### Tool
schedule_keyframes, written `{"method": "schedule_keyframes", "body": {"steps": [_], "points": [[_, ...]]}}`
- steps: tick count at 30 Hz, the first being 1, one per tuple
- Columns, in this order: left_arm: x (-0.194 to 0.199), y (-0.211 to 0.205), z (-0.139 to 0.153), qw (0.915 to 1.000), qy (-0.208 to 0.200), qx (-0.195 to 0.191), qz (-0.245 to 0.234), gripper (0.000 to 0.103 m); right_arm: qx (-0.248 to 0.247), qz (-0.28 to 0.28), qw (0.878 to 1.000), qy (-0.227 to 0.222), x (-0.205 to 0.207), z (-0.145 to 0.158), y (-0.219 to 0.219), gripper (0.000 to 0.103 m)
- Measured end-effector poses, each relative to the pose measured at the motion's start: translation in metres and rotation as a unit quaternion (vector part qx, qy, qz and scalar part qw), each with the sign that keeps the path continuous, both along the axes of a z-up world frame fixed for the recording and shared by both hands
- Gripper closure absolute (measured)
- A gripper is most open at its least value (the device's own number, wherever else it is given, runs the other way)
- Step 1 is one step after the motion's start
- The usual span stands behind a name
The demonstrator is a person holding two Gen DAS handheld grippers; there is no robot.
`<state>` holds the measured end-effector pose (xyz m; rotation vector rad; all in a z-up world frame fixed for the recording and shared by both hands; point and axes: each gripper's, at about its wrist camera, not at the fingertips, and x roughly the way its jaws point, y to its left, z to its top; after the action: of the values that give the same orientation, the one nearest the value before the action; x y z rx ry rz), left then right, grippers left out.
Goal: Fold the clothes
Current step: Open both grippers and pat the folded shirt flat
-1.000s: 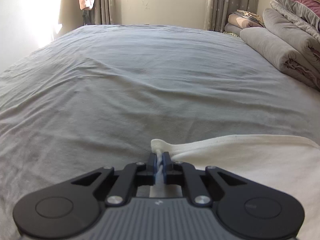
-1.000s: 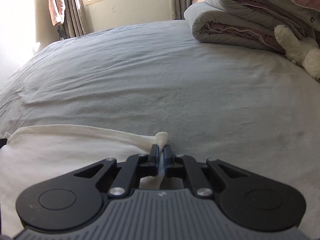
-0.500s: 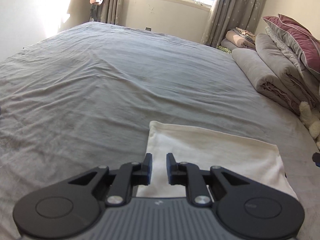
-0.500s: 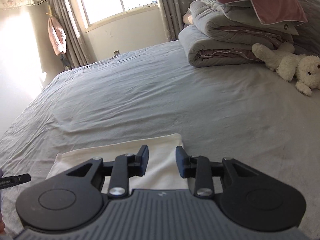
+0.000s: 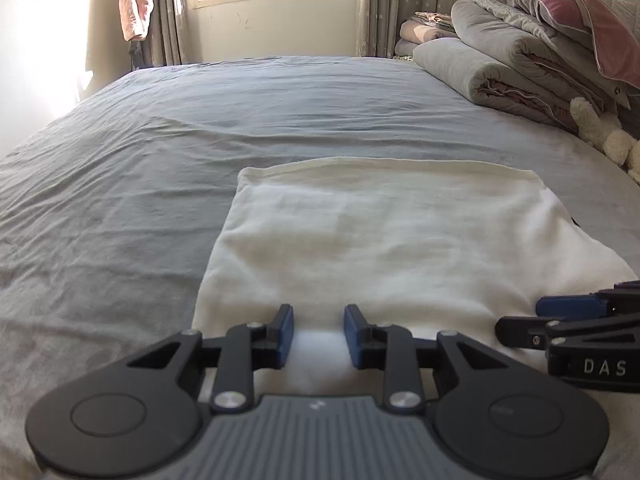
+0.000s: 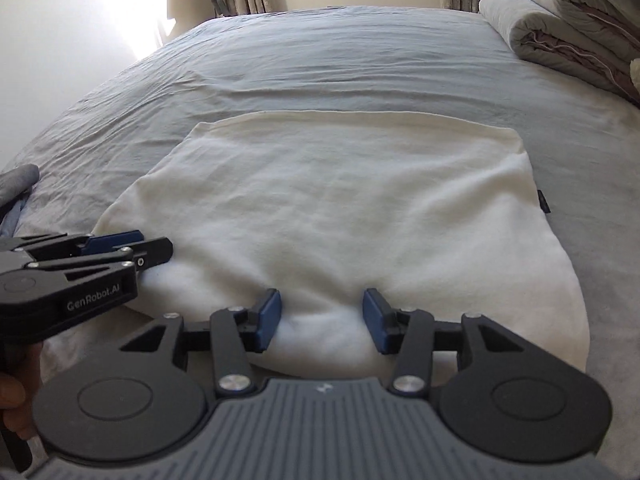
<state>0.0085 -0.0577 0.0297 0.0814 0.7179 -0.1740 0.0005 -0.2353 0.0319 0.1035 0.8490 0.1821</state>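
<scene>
white garment (image 5: pixel 384 240) flat on bed (image 5: pixel 160 160) | left gripper (image 5: pixel 319 338) jaws apart (empty) | right gripper (image 6: pixel 320 320) jaws apart

The cream-white garment (image 5: pixel 384 236) lies flat on the grey bedsheet (image 5: pixel 120 200), folded into a roughly rectangular panel. The fabric is soft and fleecy in texture, with shallow wrinkles across the top layer. The far edge (image 6: pixel 352 114) runs nearly straight, with a slight upward bow and a rolled seam. In the right wrist view, the near edge bulges into a rounded fold. A small dark tab (image 6: pixel 543 201) projects at the right side edge.
</scene>
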Motion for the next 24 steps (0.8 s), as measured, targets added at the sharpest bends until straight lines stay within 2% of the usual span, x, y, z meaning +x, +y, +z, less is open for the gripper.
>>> {"method": "schedule_keyframes", "body": {"steps": [3,7,13,15,19,23,24], "points": [[0.002,0.001,-0.001,1.0000,-0.003,0.007,-0.001,0.072,0.007,0.002,1.000,0.001,-0.004,-0.004,-0.004,0.054],[0.002,0.008,0.000,0.9999,-0.001,-0.009,-0.006,0.072,0.001,0.007,1.000,-0.002,-0.004,0.000,-0.003,0.054],[0.002,0.012,0.004,0.9991,0.010,-0.042,0.000,0.071,0.022,-0.008,0.999,-0.026,-0.013,0.017,-0.004,0.049],[-0.001,0.014,0.011,0.9978,0.018,-0.063,0.004,0.067,0.027,-0.005,0.999,-0.037,-0.017,0.023,0.000,0.049],[-0.011,0.011,0.021,0.9967,-0.014,-0.078,-0.018,0.064,0.028,0.013,0.998,-0.048,-0.021,0.030,0.008,0.049],[-0.008,0.006,0.008,0.9974,0.011,-0.070,-0.013,0.064,0.006,0.023,1.000,0.000,-0.012,0.014,0.016,0.049],[-0.008,0.005,0.006,0.9978,0.010,-0.065,-0.013,0.064,-0.010,0.033,0.999,-0.005,-0.013,0.011,0.019,0.049]]}}
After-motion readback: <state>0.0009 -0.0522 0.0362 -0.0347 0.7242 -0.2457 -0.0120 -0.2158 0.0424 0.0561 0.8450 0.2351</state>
